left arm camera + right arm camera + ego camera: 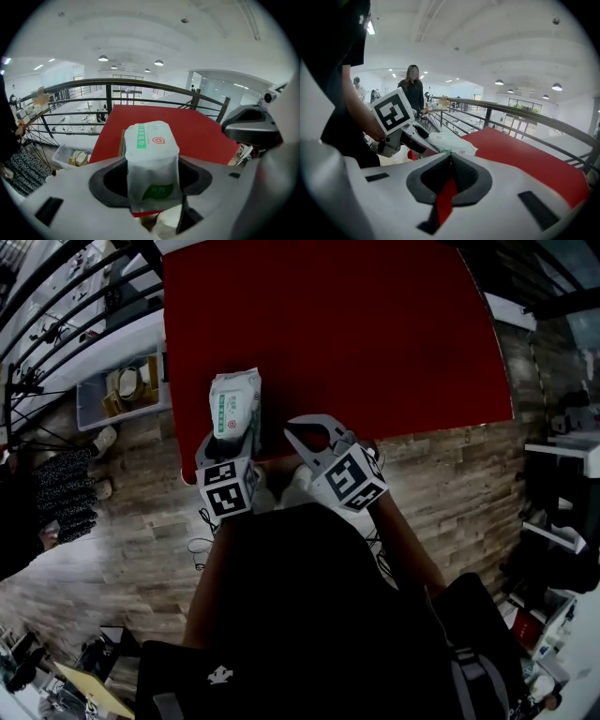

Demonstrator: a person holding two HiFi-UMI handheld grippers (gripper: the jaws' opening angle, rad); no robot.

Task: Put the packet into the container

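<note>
A white packet of wipes (233,401) with green print lies at the near edge of the red table (375,334). My left gripper (228,439) is shut on its near end. In the left gripper view the packet (151,145) stands between the two dark pads (110,180) and points away over the table. My right gripper (305,430) hangs just right of it, over the table's near edge, shut with nothing in it. In the right gripper view its jaws (450,157) meet, and the packet (452,143) and the left gripper's marker cube (393,111) show to the left.
A clear plastic bin (127,390) holding rolls of tape sits on the wooden floor left of the table; it shows again (70,157) in the left gripper view. A black railing (140,86) runs behind the table. People stand far off (412,86).
</note>
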